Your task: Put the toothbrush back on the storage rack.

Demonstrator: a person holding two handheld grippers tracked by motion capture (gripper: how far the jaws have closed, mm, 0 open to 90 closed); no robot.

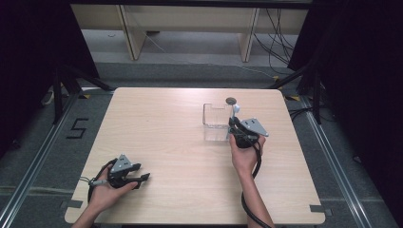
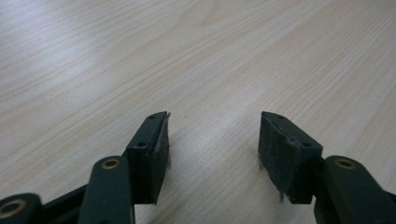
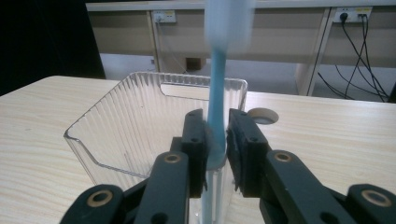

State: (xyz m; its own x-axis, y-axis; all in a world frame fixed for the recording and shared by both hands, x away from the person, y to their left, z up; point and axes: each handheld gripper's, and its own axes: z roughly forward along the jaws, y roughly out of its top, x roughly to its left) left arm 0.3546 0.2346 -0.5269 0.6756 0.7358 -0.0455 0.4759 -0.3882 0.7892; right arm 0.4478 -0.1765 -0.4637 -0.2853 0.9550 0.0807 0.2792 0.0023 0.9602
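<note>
The right gripper (image 3: 216,135) fingers clench a blue stick (image 3: 217,88) above the clear bin (image 3: 116,126); the left gripper (image 2: 212,140) fingers gape, released, over bare bench (image 2: 140,60).

Your tabletop (image 1: 180,142): light wood grain, rounded corners, standing on a grey floor (image 1: 43,156).

On your tabletop you have a clear ribbed plastic container (image 1: 216,122) standing upright right of centre, towards the far edge; its rim carries a cut-out handle slot on the far wall. Just beyond it you will note a small round grey disc (image 1: 231,100) set in the surface near the far edge, close to the container but apart from it. Your left tool (image 1: 135,178) rests low at the near left corner, over bare wood. The floor bears a black mark reading "5" (image 1: 77,128) to the left.
</note>
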